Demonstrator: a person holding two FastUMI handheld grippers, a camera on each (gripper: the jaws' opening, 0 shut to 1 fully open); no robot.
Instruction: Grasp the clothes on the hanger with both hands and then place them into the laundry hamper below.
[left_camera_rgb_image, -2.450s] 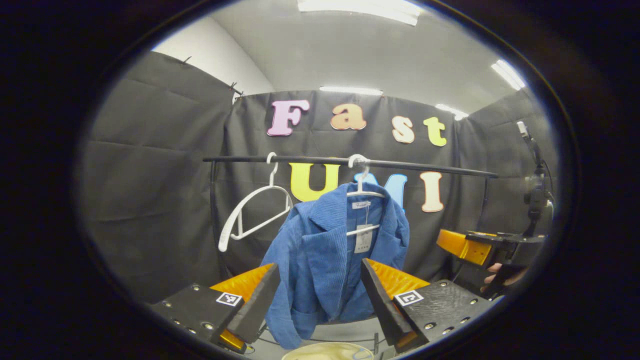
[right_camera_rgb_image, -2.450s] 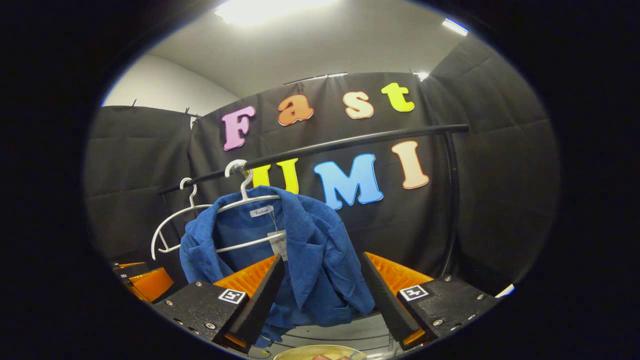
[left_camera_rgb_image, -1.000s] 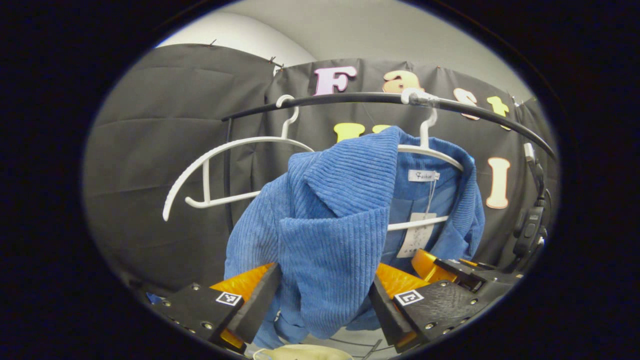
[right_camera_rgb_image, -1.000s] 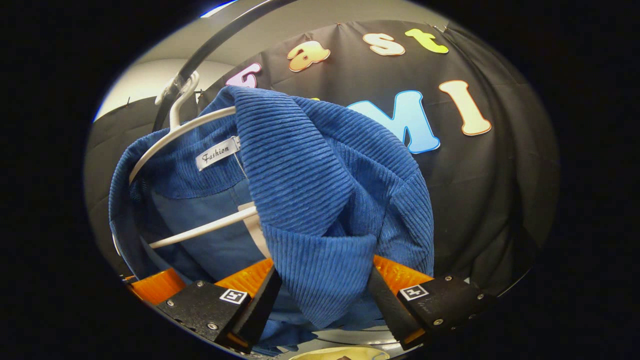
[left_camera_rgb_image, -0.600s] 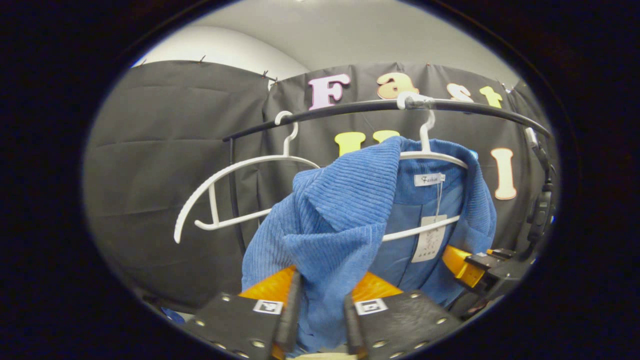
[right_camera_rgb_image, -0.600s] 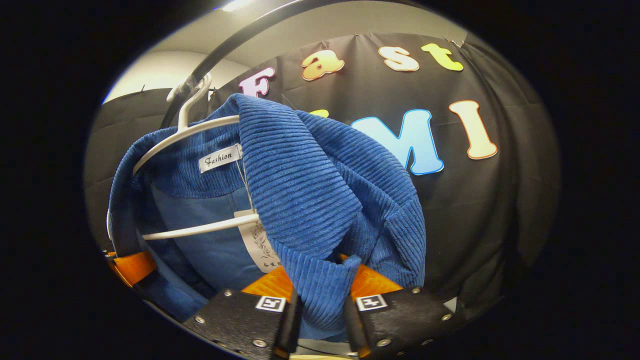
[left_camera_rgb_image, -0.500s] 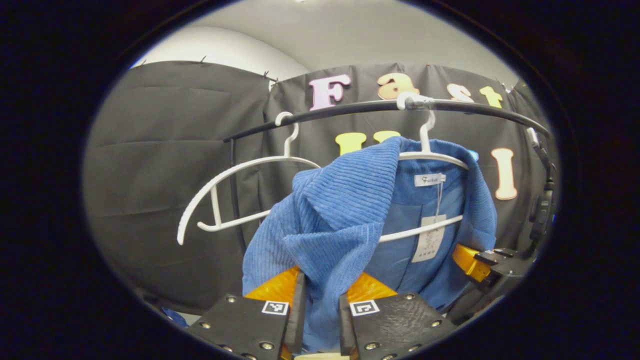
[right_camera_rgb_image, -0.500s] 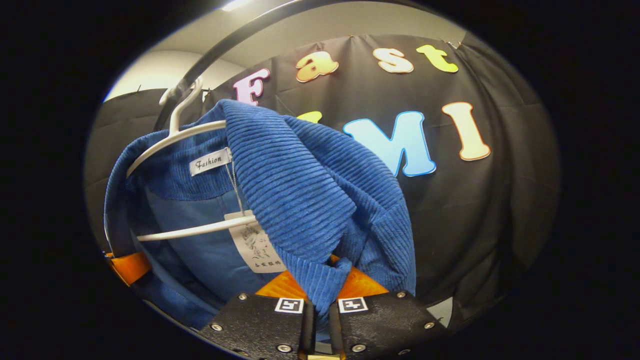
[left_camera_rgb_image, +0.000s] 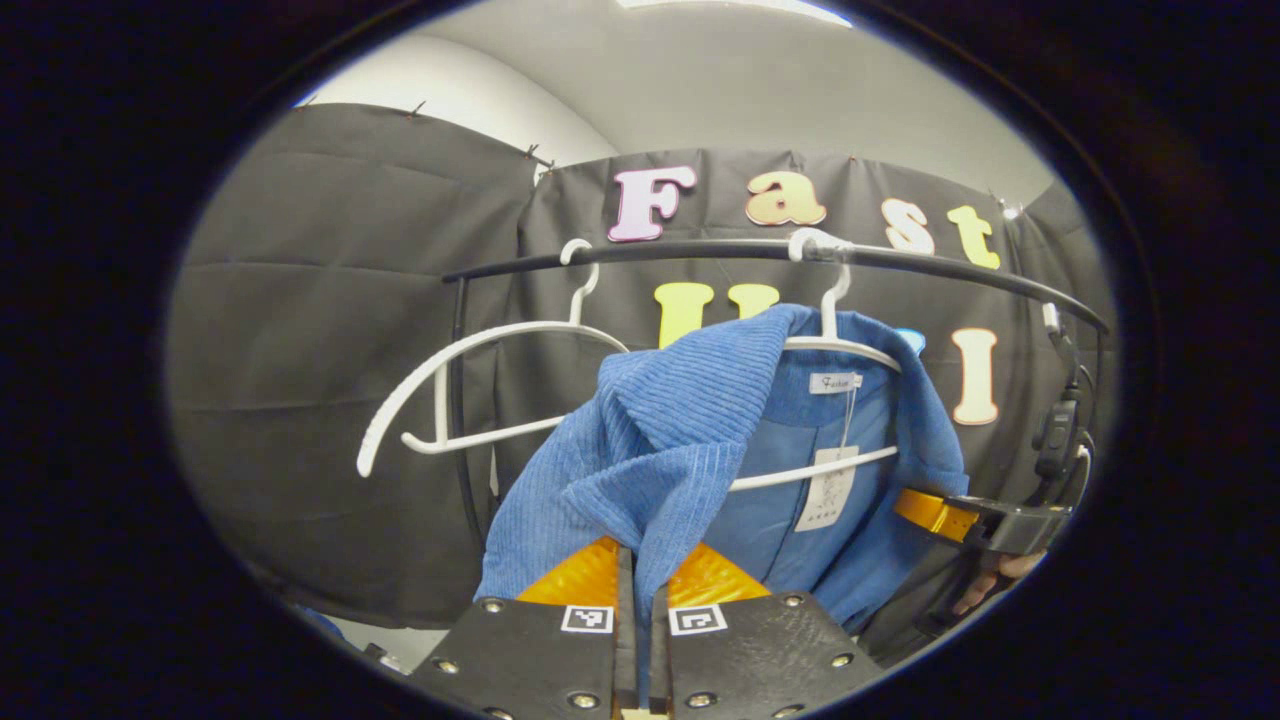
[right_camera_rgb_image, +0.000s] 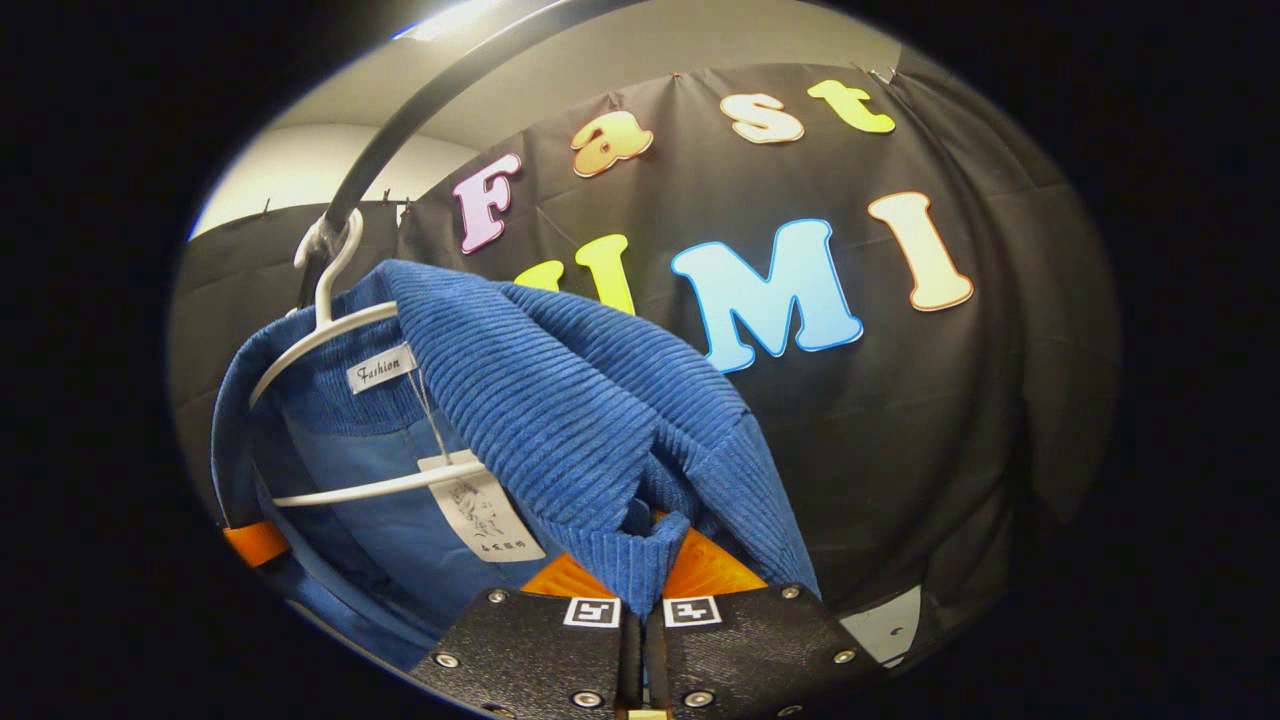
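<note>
left gripper (left_camera_rgb_image: 634, 600): jaws clenched on blue jacket (left_camera_rgb_image: 660, 440) front edge | right gripper (right_camera_rgb_image: 634, 610): jaws pinched on its other lapel | jacket hung on white hanger (left_camera_rgb_image: 850, 345) at rail (left_camera_rgb_image: 700, 250) | i held both sides so it should slide off evenly, i judged

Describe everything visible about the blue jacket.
The blue jacket looks like ribbed corduroy with a smoother lining, a white neck label and a hanging paper tag. It hangs open on a white hanger hooked over the black rail. The left gripper and right gripper each pinch a front lapel.
</note>
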